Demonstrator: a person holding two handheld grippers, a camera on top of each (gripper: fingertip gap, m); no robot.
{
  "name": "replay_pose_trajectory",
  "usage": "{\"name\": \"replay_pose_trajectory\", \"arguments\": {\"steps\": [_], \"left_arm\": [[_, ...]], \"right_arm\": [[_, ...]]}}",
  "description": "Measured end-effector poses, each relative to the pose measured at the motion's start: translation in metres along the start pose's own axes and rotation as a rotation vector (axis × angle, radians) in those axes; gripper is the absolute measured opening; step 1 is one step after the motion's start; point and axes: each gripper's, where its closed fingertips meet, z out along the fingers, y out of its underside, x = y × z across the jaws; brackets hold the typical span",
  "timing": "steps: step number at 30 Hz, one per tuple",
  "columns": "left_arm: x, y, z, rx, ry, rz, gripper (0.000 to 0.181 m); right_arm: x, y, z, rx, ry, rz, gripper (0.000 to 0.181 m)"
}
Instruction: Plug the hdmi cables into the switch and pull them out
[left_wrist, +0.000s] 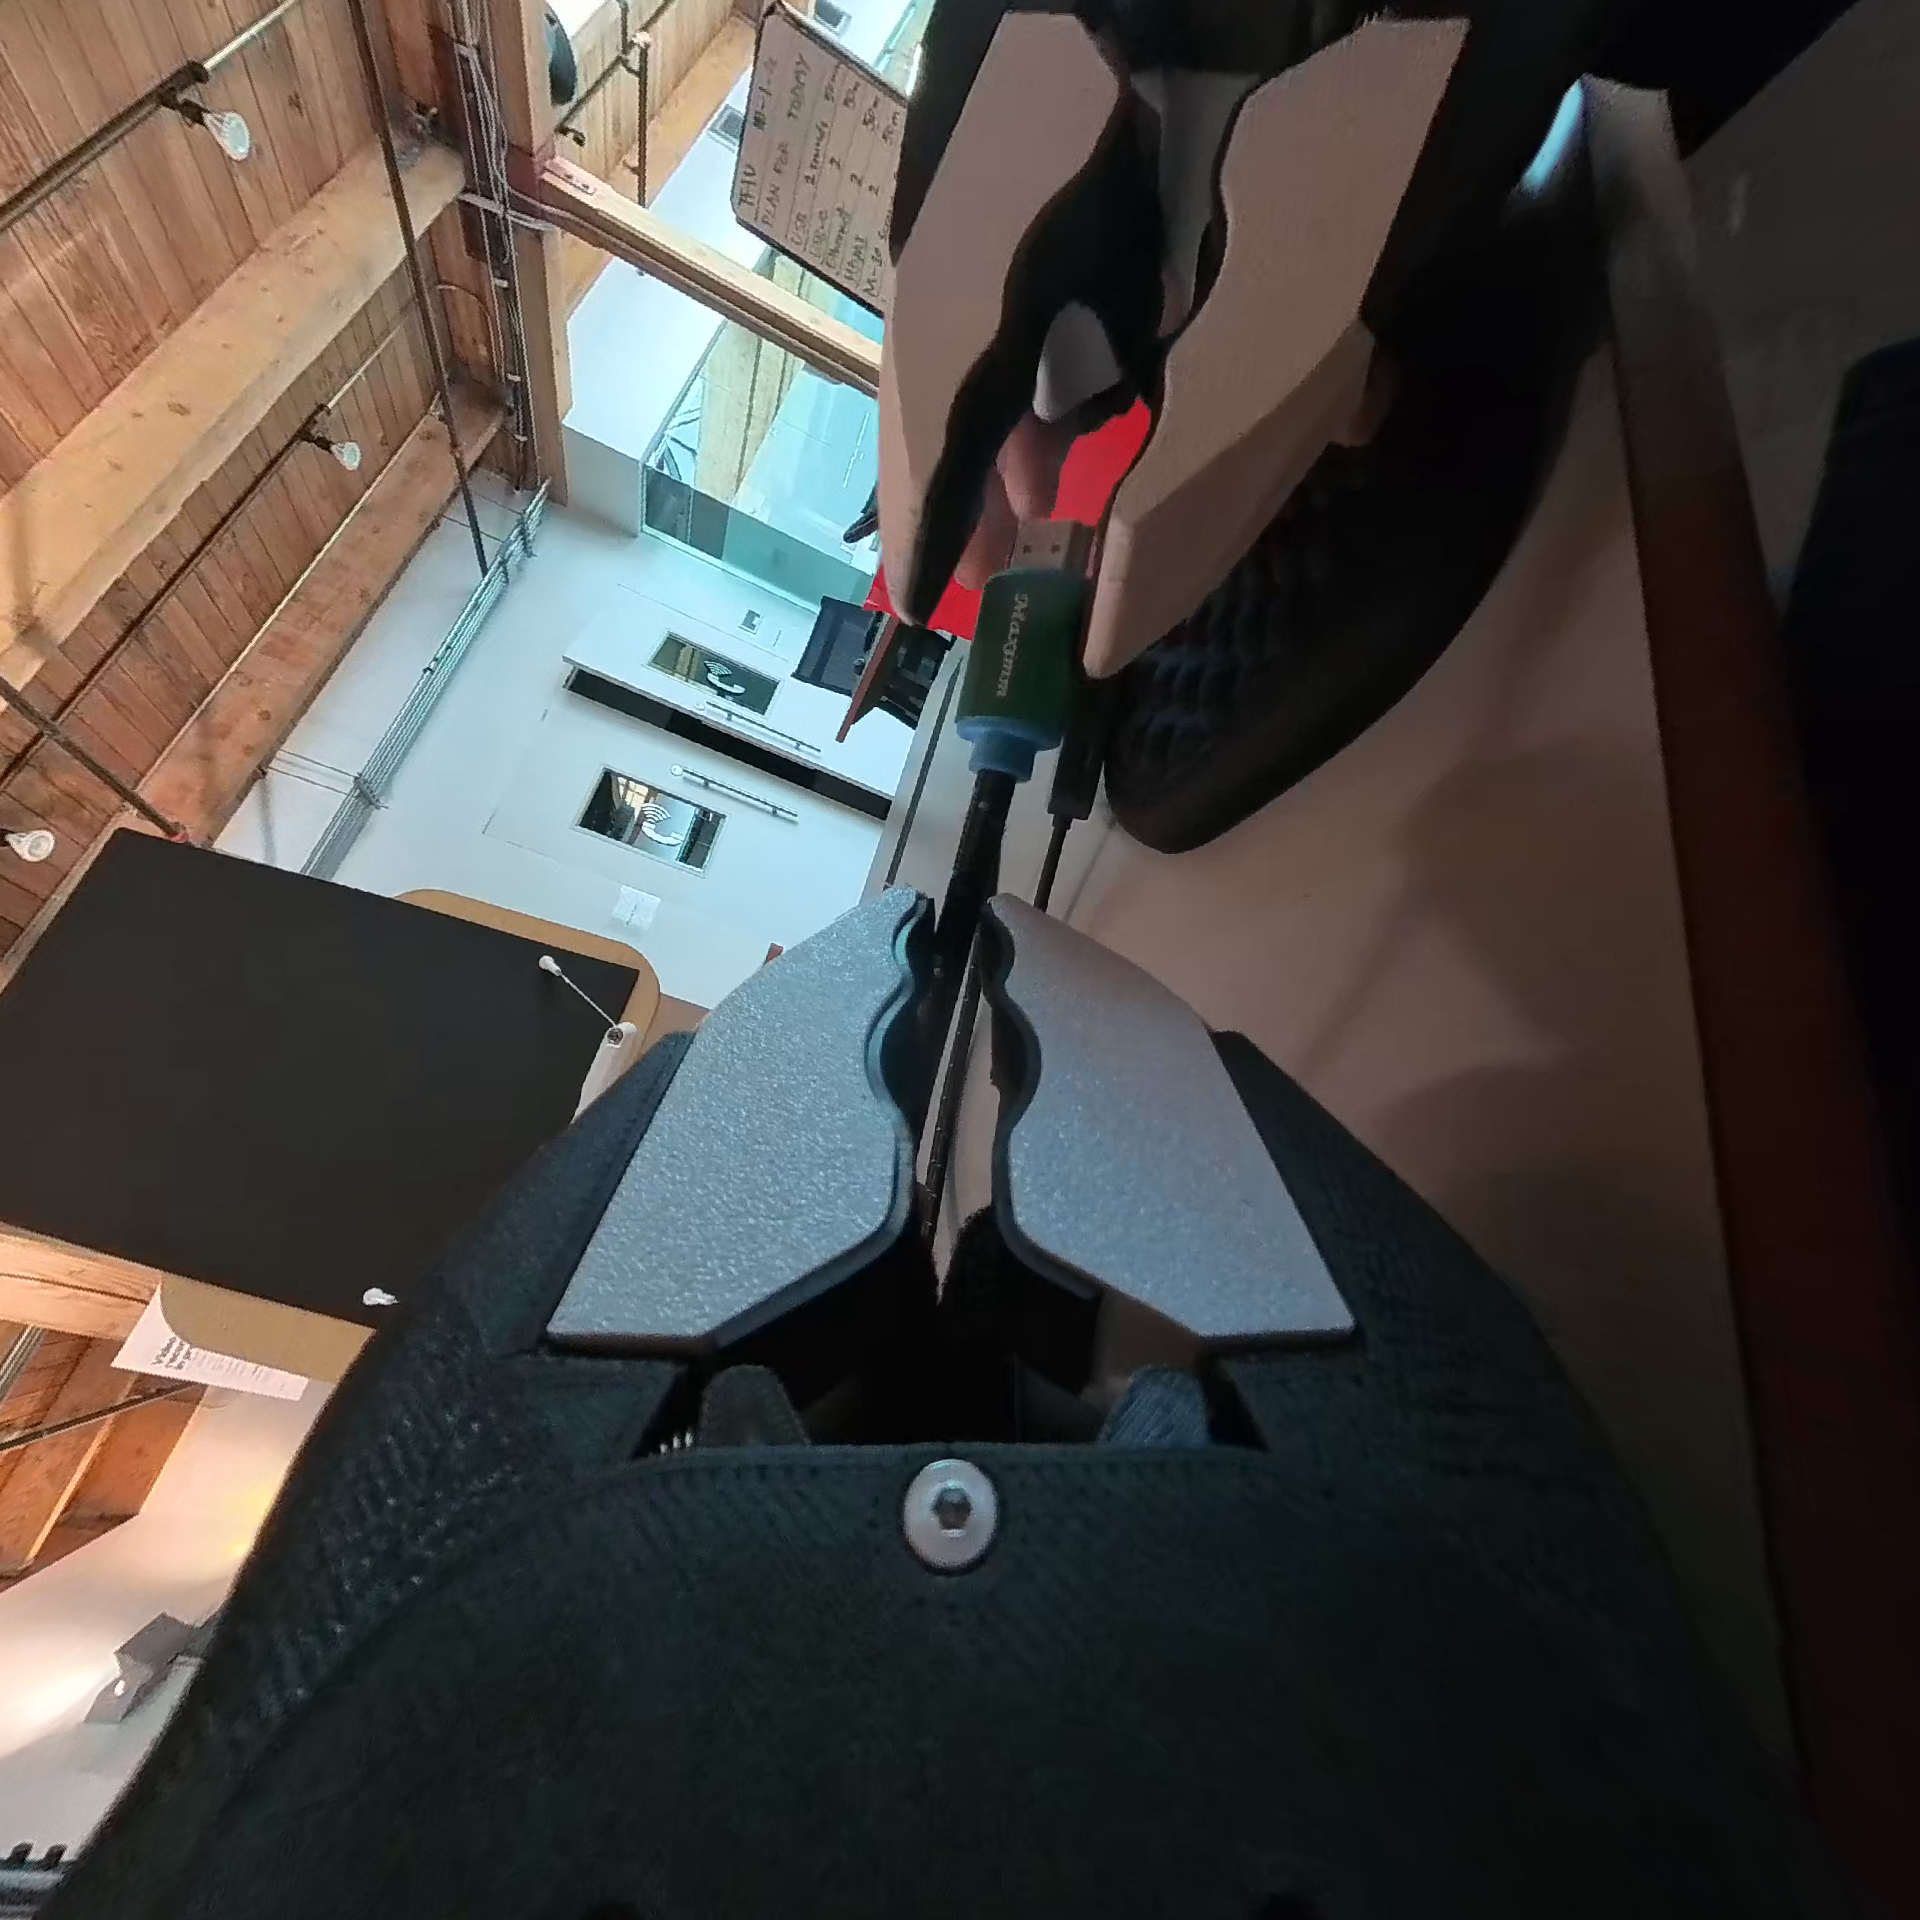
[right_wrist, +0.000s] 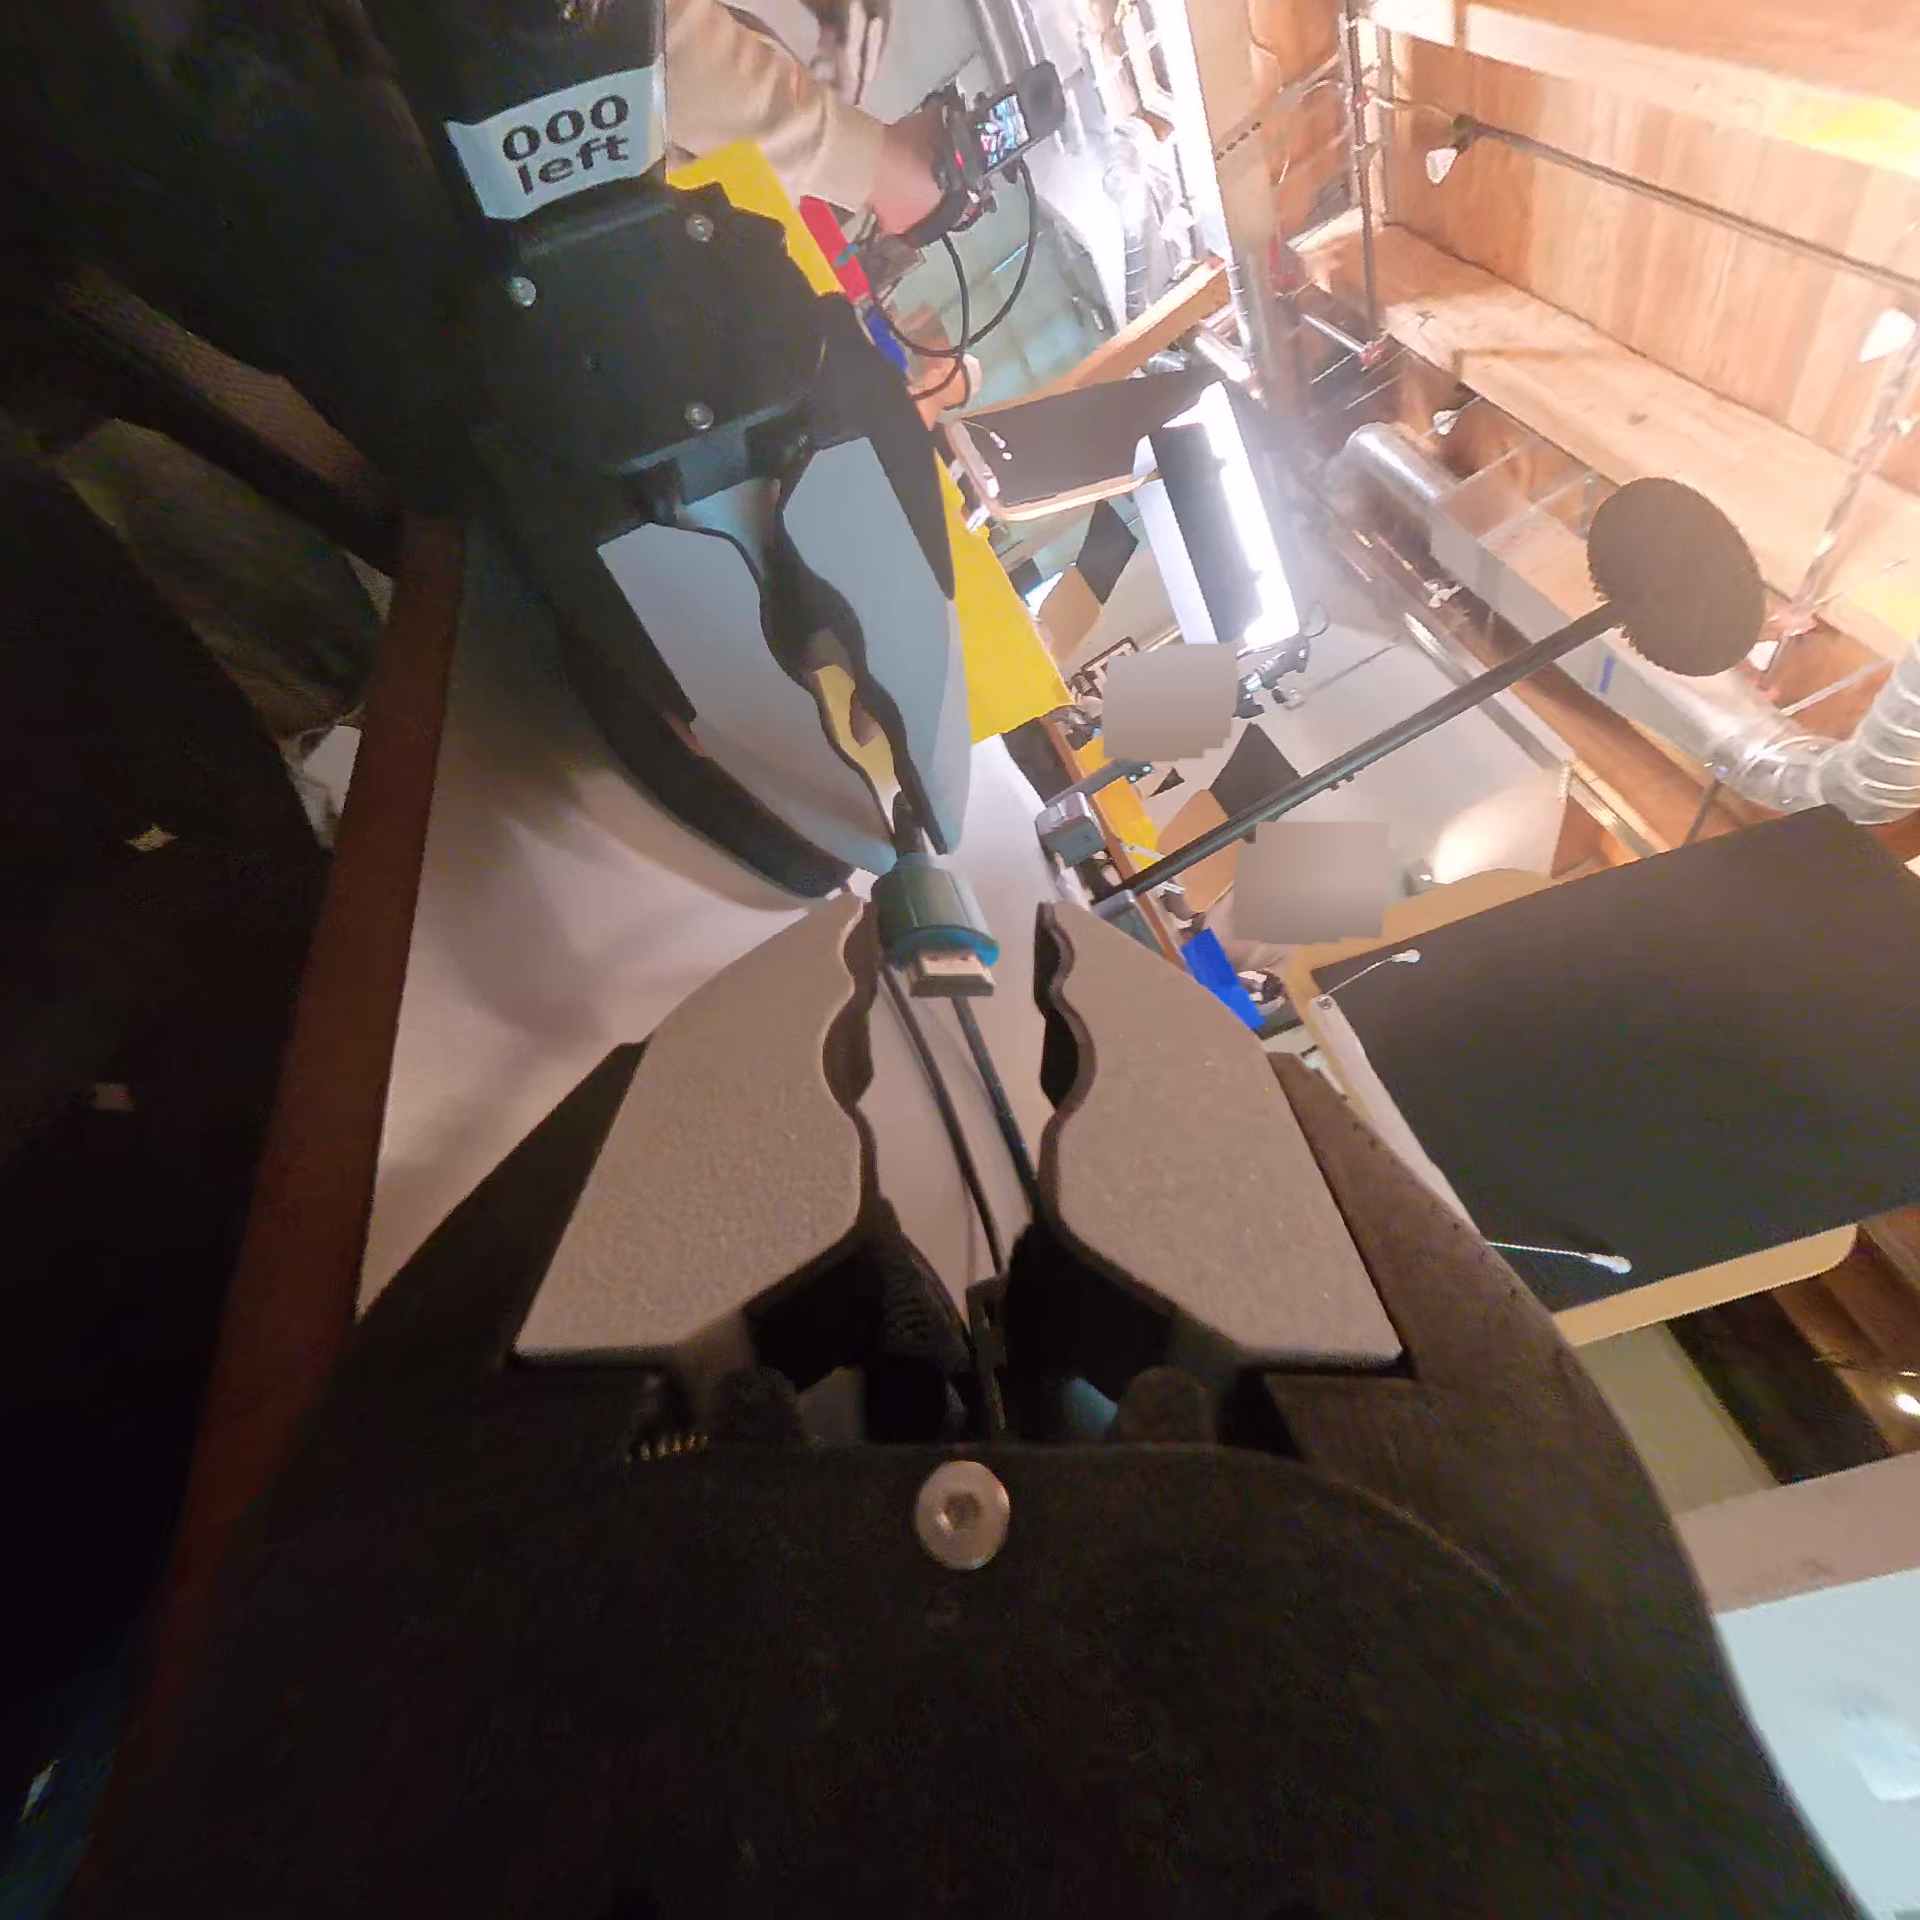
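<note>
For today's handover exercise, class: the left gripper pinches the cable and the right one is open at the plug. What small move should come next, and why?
Probably close the right gripper on the green HDMI plug. Its fingers are apart on either side of the plug, while the left gripper is shut on the cable just behind it, so the plug is held steady for a firmer grasp.

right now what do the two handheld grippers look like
Both are alike: a black, rough-textured body with a silver hex screw at its centre, and two flat grey fingers with wavy, dark-lined inner edges. The left gripper shows this in its own view; the right wrist view also shows a white label with writing on its housing and small screws. The right gripper looks the same. No sleeves show.
</note>
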Motion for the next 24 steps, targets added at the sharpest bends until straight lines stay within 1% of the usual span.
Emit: {"name": "replay_pose_trajectory", "arguments": {"steps": [3, 8, 11, 17, 20, 22, 23, 24], "left_arm": [[0.000, 0.000, 0.000, -0.001, 0.000, 0.001, 0.008], [0.000, 0.000, 0.000, 0.000, -0.001, 0.005, 0.007], [0.000, 0.001, 0.000, -0.002, -0.002, 0.006, 0.007], [0.000, 0.001, -0.001, 0.000, -0.006, 0.007, 0.008], [-0.005, -0.001, -0.002, 0.011, -0.037, -0.006, 0.009], [-0.019, -0.005, -0.006, 0.045, -0.101, -0.084, 0.021], [-0.030, -0.008, -0.011, 0.082, -0.139, -0.166, 0.030], [-0.044, -0.012, -0.017, 0.136, -0.187, -0.281, 0.031]], "right_arm": [[-0.003, 0.001, 0.000, -0.008, -0.034, 0.020, 0.023], [-0.004, 0.002, 0.001, -0.009, -0.059, 0.058, 0.025], [-0.005, 0.003, 0.001, -0.014, -0.081, 0.080, 0.022], [-0.005, 0.003, 0.001, -0.021, -0.085, 0.076, 0.021], [-0.002, 0.002, 0.000, -0.020, -0.053, 0.054, 0.021], [0.004, 0.000, -0.002, -0.006, -0.014, 0.055, 0.021], [0.009, -0.001, -0.003, 0.005, 0.009, 0.067, 0.021], [0.015, -0.002, -0.005, 0.015, 0.032, 0.084, 0.021]]}}
